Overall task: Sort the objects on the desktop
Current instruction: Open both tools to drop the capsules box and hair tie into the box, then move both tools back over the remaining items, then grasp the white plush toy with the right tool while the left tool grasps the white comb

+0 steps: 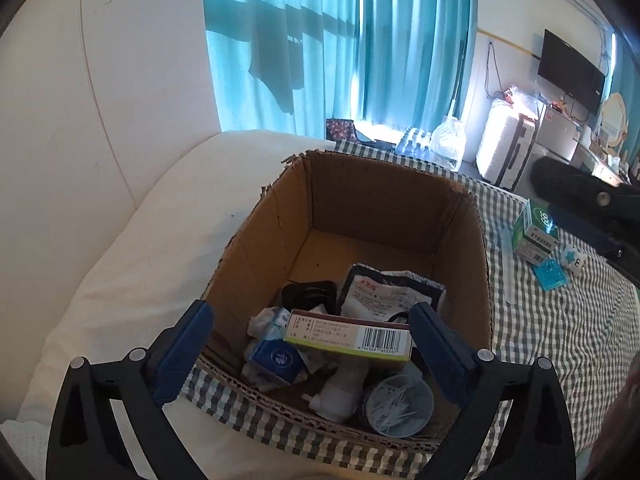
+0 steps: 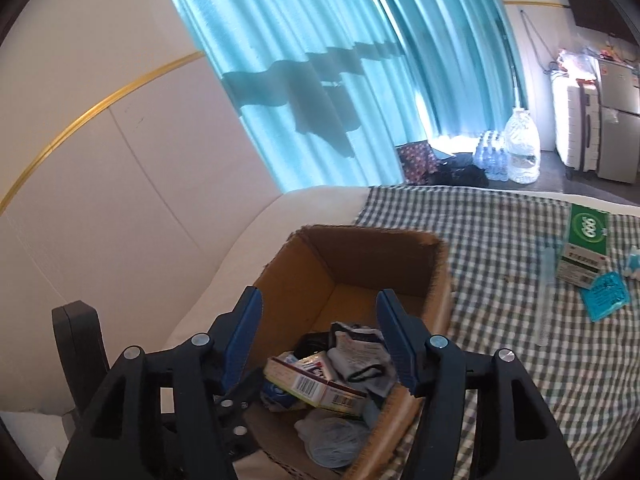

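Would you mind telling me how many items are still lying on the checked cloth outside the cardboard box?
4: a green-and-white medicine carton, a clear plastic tube beside it, a flat blue packet in front, and a small white-and-blue object to its right. More may lie beyond the frame.

A cardboard box [image 1: 384,208] is set on a checked cloth [image 1: 560,320] spread over a bed [image 1: 132,240]. Inside the box, a barcoded carton [image 1: 348,336] is laid across the near part, on top of other items. Behind it a foil pouch [image 1: 384,288] is found; a round tub [image 1: 398,404] is placed nearest, at the right. On the cloth, well to the right of the box, a medicine box [image 1: 534,236] is stood, with a flat packet [image 1: 551,274] just before it. Curtains [image 1: 340,40] are hung at the far side.
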`<state>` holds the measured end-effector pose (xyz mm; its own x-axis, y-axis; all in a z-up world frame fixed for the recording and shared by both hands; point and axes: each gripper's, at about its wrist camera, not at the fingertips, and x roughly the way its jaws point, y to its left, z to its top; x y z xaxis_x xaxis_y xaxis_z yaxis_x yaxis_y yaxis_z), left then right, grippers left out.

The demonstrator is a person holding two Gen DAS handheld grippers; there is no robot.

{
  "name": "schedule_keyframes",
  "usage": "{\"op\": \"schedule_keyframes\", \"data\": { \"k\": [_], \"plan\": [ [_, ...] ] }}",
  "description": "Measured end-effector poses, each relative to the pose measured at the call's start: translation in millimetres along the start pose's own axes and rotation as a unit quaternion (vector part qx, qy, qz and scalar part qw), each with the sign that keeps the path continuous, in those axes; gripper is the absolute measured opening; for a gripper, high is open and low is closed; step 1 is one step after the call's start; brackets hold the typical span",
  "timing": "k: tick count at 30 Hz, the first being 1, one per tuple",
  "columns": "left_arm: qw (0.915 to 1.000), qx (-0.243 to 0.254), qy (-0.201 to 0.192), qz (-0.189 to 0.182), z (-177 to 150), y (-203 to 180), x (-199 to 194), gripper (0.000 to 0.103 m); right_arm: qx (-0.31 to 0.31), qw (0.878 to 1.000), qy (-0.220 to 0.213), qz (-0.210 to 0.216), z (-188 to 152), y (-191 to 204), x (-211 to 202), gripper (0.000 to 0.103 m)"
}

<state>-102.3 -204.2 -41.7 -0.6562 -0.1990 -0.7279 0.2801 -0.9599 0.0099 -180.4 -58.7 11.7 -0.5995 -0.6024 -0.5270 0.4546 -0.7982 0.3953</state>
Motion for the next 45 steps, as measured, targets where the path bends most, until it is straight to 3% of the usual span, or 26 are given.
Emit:
{"op": "schedule_keyframes", "data": {
  "k": [3,7,15,19,24,32,40,45],
  "plan": [
    [0.9999,0.002,0.005,-0.013,-6.9,-10.7,-7.7,0.101,0.027,0.999,-0.019,-0.021,-2.0,-23.8,-23.7,0.068],
    [0.9993,0.026,0.001,-0.028,-15.6,-41.1,-22.8,0.103,0.042,0.997,-0.039,-0.058,-13.2,-54.8,-60.5,0.068],
    [0.9930,0.087,0.001,-0.080,-34.4,-143.7,-40.7,0.103,0.053,0.981,-0.050,-0.180,-48.8,-137.7,-132.5,0.070],
    [0.9864,0.100,0.029,-0.127,-47.8,-199.3,-30.7,0.103,0.079,0.970,-0.054,-0.224,-57.5,-182.8,-158.6,0.070],
    [0.9858,0.105,0.041,-0.124,-53.5,-244.4,-4.1,0.103,0.107,0.961,-0.057,-0.247,-61.8,-232.2,-171.6,0.070],
    [0.9859,0.107,0.060,-0.113,-35.1,-296.4,88.9,0.103,0.122,0.954,-0.034,-0.272,-52.2,-310.5,-143.9,0.070],
    [0.9839,0.108,0.091,-0.110,-24.8,-326.7,184.5,0.103,0.119,0.953,-0.007,-0.280,-23.1,-379.4,-74.1,0.070],
    [0.9830,0.114,0.113,-0.088,-21.2,-337.4,230.9,0.093,0.102,0.950,0.009,-0.296,-6.8,-410.5,-31.6,0.070]
  ]
}}
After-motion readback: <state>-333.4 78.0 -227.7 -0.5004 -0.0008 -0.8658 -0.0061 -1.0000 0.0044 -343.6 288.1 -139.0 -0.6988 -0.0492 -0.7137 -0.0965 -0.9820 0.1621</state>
